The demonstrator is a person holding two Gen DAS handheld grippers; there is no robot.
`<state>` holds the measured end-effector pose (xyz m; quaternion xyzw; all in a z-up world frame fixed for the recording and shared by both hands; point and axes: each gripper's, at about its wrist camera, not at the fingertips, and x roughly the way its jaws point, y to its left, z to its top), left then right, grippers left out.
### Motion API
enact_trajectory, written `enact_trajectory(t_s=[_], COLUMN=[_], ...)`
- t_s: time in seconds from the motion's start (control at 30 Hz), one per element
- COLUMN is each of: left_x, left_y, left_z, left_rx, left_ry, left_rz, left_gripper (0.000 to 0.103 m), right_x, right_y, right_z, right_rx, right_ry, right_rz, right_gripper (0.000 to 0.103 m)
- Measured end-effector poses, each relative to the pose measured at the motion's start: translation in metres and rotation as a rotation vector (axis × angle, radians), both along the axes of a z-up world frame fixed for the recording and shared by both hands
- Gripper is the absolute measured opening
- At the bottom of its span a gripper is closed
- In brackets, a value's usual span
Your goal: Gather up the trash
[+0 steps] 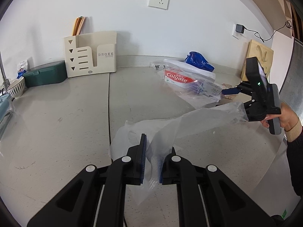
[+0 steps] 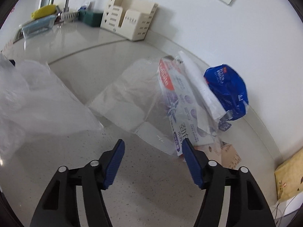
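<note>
Near the counter's back edge lay the toothpaste box (image 2: 178, 102), light, stiff; right gripper (image 2: 153, 151) gaped empty; left gripper (image 1: 151, 162) pinched limp bag (image 1: 189, 121).

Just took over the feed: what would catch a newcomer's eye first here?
The clear bag stretched across the counter's near side, pinched in the left hand-held gripper. Beyond it, the red Colgate box lies inside loose plastic near the wall, a blue wrapper beside it. The right hand-held gripper is open and empty.
</note>
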<state>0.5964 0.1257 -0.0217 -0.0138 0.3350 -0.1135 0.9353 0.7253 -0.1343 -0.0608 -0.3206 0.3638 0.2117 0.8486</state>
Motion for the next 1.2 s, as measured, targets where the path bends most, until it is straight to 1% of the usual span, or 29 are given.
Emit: enact_trajectory(t_s=[0.03,0.07,0.1,0.17,0.2,0.23,0.27,0.33,0.4,0.63,0.8,0.9,1.03,1.13,1.2], left_x=[0.000,0.001,0.001,0.001,0.001,0.001,0.001,0.001,0.001,-0.008,-0.024,-0.037,-0.059,-0.078,-0.091], left_y=[0.001,0.002,0.003,0.004,0.005,0.005,0.005,0.006,0.006,0.003,-0.002,-0.006,-0.013,-0.018,-0.021], left_z=[0.000,0.000,0.000,0.000,0.000,0.000,0.000,0.000,0.001,0.007,0.019,0.028,0.042,0.052,0.057], left_rx=[-0.001,-0.002,-0.003,-0.006,-0.008,-0.010,-0.010,-0.014,-0.022,-0.032,-0.036,-0.038,-0.031,-0.036,-0.032], left_ry=[0.000,0.000,0.001,0.001,0.001,0.002,0.001,-0.001,-0.005,-0.031,-0.057,-0.079,-0.108,-0.128,-0.137], left_rz=[0.001,0.002,0.003,0.007,0.008,0.007,0.007,0.009,0.009,0.007,0.003,-0.002,-0.016,-0.030,-0.029], left_gripper=[0.011,0.011,0.011,0.011,0.011,0.011,0.011,0.011,0.011,0.011,0.011,0.011,0.011,0.011,0.011], right_x=[0.001,0.004,0.007,0.012,0.013,0.014,0.017,0.018,0.018,0.006,-0.019,-0.037,-0.067,-0.089,-0.103], right_y=[0.002,0.005,0.006,0.008,0.010,0.010,0.009,0.006,0.001,-0.018,-0.030,-0.036,-0.043,-0.053,-0.057], right_z=[-0.003,-0.006,-0.008,-0.012,-0.013,-0.014,-0.013,-0.011,-0.004,0.019,0.040,0.054,0.072,0.084,0.090], right_rx=[-0.028,-0.058,-0.061,-0.068,-0.074,-0.069,-0.045,0.003,0.072,0.225,0.285,0.311,0.330,0.379,0.385], right_ry=[-0.016,-0.034,-0.032,-0.022,-0.021,-0.021,-0.010,0.012,0.009,0.000,-0.013,-0.040,-0.088,-0.095,-0.112], right_rz=[0.004,0.006,0.007,0.002,0.002,-0.003,-0.011,-0.022,-0.030,-0.058,-0.060,-0.057,-0.063,-0.066,-0.073], right_gripper=[0.056,0.050,0.044,0.023,0.018,0.008,0.006,0.005,0.005,0.005,0.005,0.005,0.005,0.005,0.005])
